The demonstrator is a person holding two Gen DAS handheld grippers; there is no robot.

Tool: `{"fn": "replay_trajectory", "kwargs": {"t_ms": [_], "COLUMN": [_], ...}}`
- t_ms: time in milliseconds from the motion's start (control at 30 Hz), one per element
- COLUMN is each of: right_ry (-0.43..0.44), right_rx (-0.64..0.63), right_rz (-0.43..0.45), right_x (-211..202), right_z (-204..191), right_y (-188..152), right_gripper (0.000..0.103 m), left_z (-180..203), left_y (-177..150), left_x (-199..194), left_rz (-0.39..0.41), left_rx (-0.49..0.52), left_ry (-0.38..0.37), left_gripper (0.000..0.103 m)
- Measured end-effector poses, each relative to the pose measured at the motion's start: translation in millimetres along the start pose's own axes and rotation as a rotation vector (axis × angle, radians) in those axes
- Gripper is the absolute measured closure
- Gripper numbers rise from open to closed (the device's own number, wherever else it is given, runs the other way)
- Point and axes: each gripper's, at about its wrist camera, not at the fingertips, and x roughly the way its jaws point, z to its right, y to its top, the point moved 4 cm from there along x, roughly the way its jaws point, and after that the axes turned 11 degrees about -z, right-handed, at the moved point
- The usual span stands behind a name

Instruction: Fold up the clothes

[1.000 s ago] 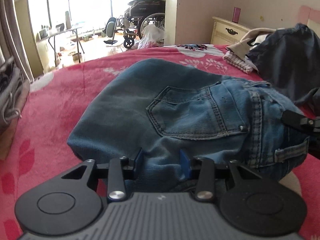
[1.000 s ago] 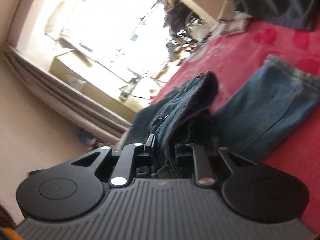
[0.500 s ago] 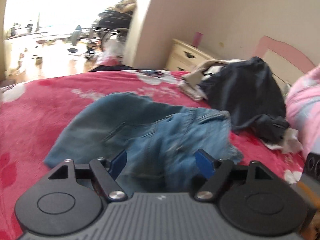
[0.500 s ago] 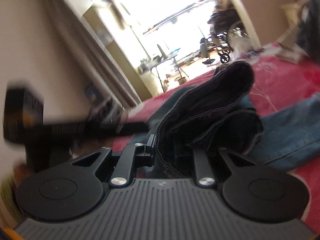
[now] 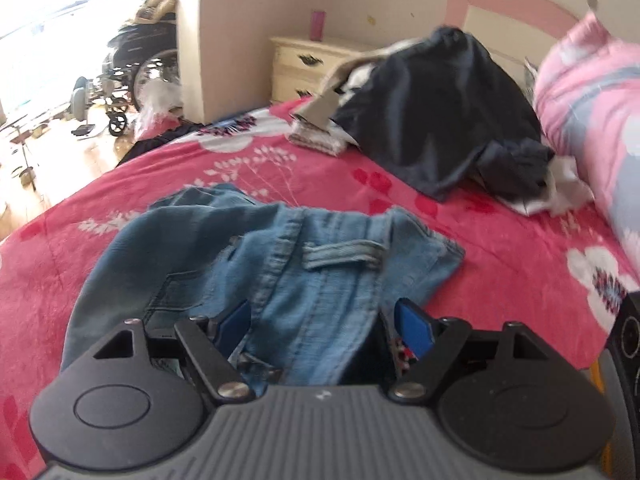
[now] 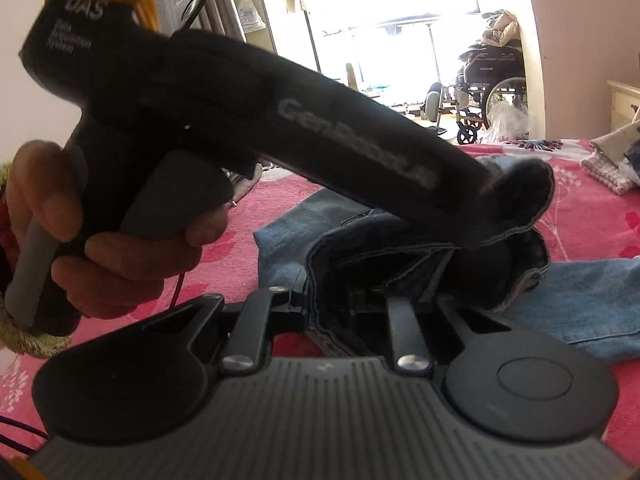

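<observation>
1. The bed point(image 5: 500, 240) under its red flowered blanket has open room left of the jeans point(image 5: 280, 264); its far edge drops to the floor by a wheelchair point(image 5: 132, 60).
2. A dark clothes pile point(image 5: 436, 120) and a pink pillow point(image 5: 592, 100) crowd the headboard side.
3. The jeans lie rumpled mid-bed, light blue, with a belt loop and waistband showing.
4. The left gripper point(image 5: 320, 320) has its jaws wide and opening, with denim between them but not pinched.
5. The right gripper point(image 6: 340, 300) has narrow jaws clamped on a dark fold of the jeans point(image 6: 440, 264).
6. A hand point(image 6: 92, 248) holds the left gripper's handle, which reads "GenRobot.AI" and "DAS".
</observation>
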Motion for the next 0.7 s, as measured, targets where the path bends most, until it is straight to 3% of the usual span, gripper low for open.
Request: {"fn": "replay_trajectory", "kwargs": {"t_ms": [100, 200, 333, 433, 567, 700], "right_ry": [-0.006, -0.008, -0.017, -0.008, 0.017, 0.049], "right_rx": [-0.029, -0.051, -0.058, -0.053, -0.038, 0.114], "right_rz": [-0.005, -0.009, -0.013, -0.017, 0.023, 0.133], "right_x": [-1, -4, -8, -15, -37, -63], "right_z": [-4, -7, -7, -5, 0, 35], "right_y": [-1, -2, -3, -2, 5, 13], "right_gripper": [0.088, 0.088, 0.088, 0.086, 0.081, 0.074], "left_z": [-1, -14, -33, -48, -68, -86], "left_y": [0, -1, -3, -7, -14, -24], "left_x": [0, -2, -10, -15, -19, -25], "left_rz": [0.008, 0.010, 0.033, 0.057, 0.080, 0.098], "left_rx": [0.007, -0.068, -0.160, -0.224, -0.301, -0.363], "left_ry": [0.033, 0.035, 0.041, 0.040, 0.063, 0.097], "left_gripper": [0.023, 0.035, 0.071, 0.085, 0.085, 0.086]}}
